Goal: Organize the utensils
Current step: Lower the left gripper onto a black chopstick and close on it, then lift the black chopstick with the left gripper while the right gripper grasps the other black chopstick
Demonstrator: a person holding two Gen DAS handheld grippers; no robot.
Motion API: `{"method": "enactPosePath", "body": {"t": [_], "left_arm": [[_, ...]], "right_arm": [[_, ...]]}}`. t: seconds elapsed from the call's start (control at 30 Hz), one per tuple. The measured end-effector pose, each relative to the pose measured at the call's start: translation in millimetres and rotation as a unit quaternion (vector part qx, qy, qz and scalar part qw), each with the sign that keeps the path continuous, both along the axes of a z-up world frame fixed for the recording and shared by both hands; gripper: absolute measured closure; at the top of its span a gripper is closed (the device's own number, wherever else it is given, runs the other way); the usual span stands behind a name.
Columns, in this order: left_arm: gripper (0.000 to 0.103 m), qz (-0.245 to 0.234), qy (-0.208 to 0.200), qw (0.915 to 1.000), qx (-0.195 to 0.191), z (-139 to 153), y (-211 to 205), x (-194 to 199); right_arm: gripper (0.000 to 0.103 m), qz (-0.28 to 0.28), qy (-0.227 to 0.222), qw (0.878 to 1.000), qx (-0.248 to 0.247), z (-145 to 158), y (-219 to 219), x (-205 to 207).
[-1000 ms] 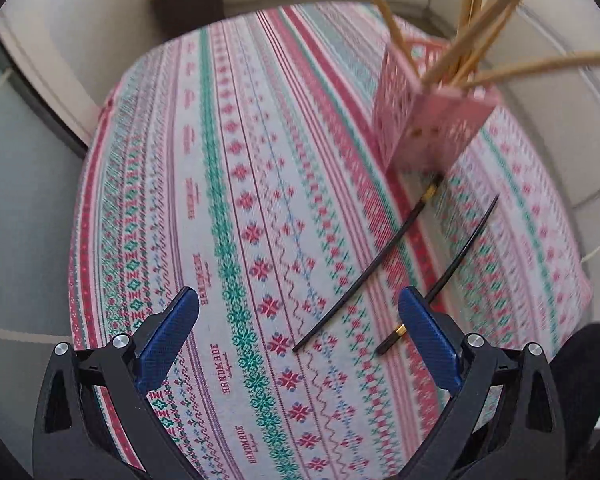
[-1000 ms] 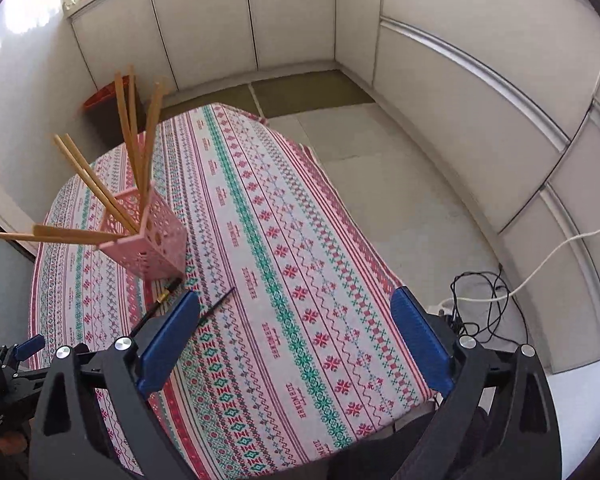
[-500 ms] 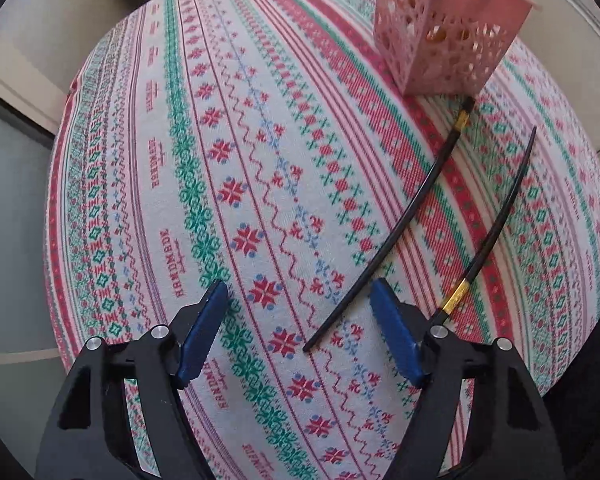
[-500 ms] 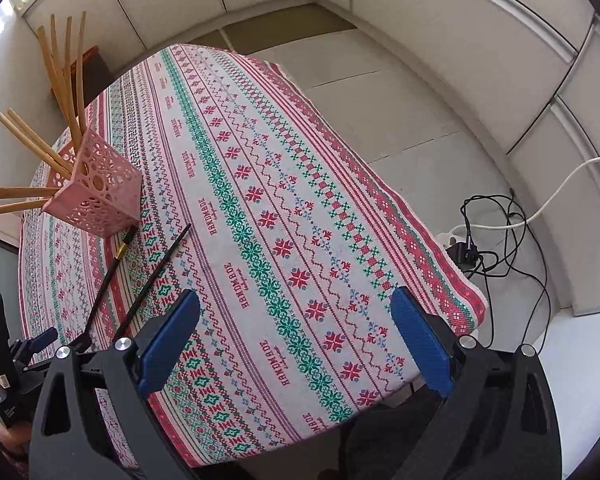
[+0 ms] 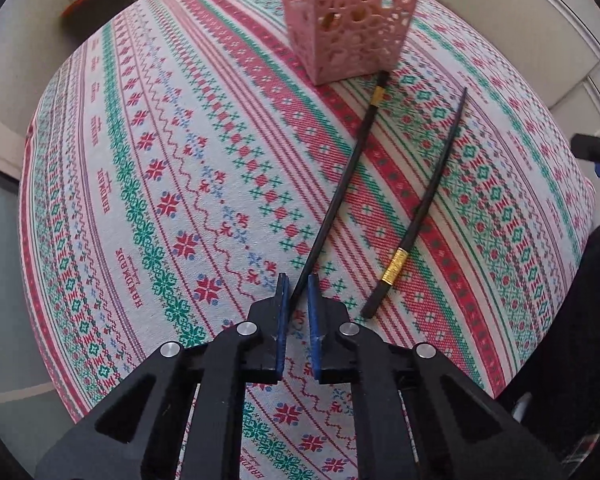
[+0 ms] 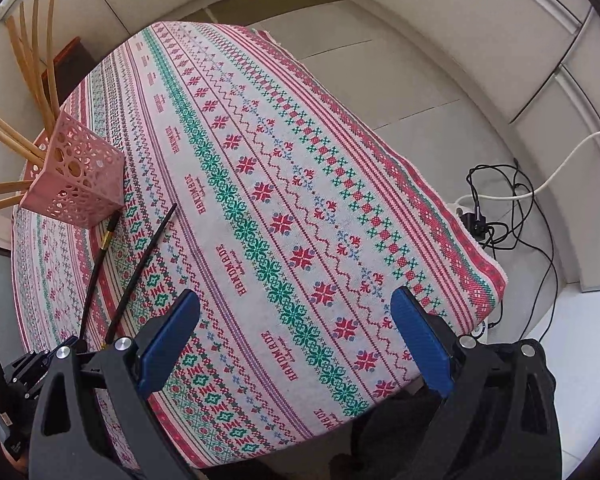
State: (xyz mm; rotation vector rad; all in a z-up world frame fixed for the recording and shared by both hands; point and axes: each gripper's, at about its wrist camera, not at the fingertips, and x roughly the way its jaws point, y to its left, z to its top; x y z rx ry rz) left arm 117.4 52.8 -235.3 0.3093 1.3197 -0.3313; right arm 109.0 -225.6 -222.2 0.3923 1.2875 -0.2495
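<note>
1. The left claw (image 5: 297, 294) sits low over the surface (image 5: 148, 168), its blue pads (image 5: 283, 312) drawn close with the thin tip of a black chopstick (image 5: 342, 188) between them. A narrow gap shows on each side of the tip, so I cannot tell whether the pads actually pinch it.
2. That chopstick runs away from the claw toward the far right, its gold-banded thick end touching or almost touching the foot of the pink holder (image 5: 352, 24).
3. A 2nd black chopstick (image 5: 422, 216) lies just to the right, apart from the 1st, reversed: gold band and thick end near, thin tip far.
4. The right claw (image 6: 296, 336) hangs above the near part of the surface (image 6: 284, 184) with its blue pads (image 6: 168, 340) spread wide and nothing between them.
5. In the right view both black chopsticks (image 6: 140, 268) lie left of that claw, side by side but not touching, pointing toward the holder (image 6: 76, 184).
6. The holder stands upright on the patterned cloth near the far left, its walls pierced with round holes, and several wooden chopsticks (image 6: 32, 60) lean out of it in different directions.
7. Beyond the surface's right edge, cables (image 6: 512, 208) lie on the floor.
</note>
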Motion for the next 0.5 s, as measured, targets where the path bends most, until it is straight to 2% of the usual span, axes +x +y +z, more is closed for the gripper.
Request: {"method": "enactPosePath", "body": {"t": [0.1, 0.23, 0.37, 0.5], "left_arm": [[0.096, -0.022, -0.026, 0.9994, -0.003, 16, -16, -18], [0.099, -0.041, -0.091, 0.9945, -0.032, 63, -23, -45], [0.1, -0.028, -0.154, 0.9845, -0.08, 107, -6, -65], [0.1, -0.007, -0.182, 0.9781, -0.1, 123, 13, -74]], "right_arm": [[0.01, 0.0, 0.005, 1.0, 0.008, -3, 5, 5], [0.01, 0.002, 0.0, 1.0, 0.015, -1, 15, 18], [0.01, 0.001, -0.008, 0.999, 0.035, 2, 28, 38], [0.01, -0.011, 0.005, 0.998, 0.057, -8, 43, 59]]}}
